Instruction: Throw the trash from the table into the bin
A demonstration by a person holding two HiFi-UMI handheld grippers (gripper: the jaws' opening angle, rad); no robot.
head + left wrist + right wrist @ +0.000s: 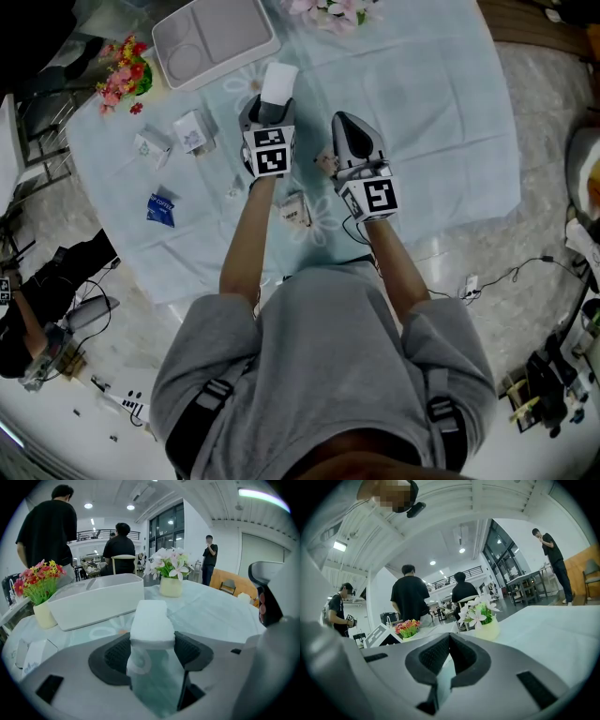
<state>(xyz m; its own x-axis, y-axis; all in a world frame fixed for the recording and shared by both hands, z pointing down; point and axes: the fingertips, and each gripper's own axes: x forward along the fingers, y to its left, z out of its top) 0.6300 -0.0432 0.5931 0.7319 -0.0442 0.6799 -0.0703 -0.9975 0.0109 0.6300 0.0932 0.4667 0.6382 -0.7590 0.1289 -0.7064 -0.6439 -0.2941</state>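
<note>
In the head view the left gripper [270, 108] holds a white rectangular block [278, 82], perhaps foam or folded paper, upright at its tips over the pale blue tablecloth [441, 112]. A white plastic compartment tray [214, 37] lies just ahead and to its left, a small white carton [192, 131] farther to its left, and the right gripper [343, 120] sits close on its right. In the left gripper view the black pads [117, 656] press on both sides of the white rectangular block [150, 620], with the white plastic compartment tray [93, 604] ahead-left and a cream vase of white flowers [171, 585] ahead-right. In the right gripper view the right gripper [449, 656] has its jaws closed together on nothing, the cream vase of white flowers [485, 627] just ahead.
</note>
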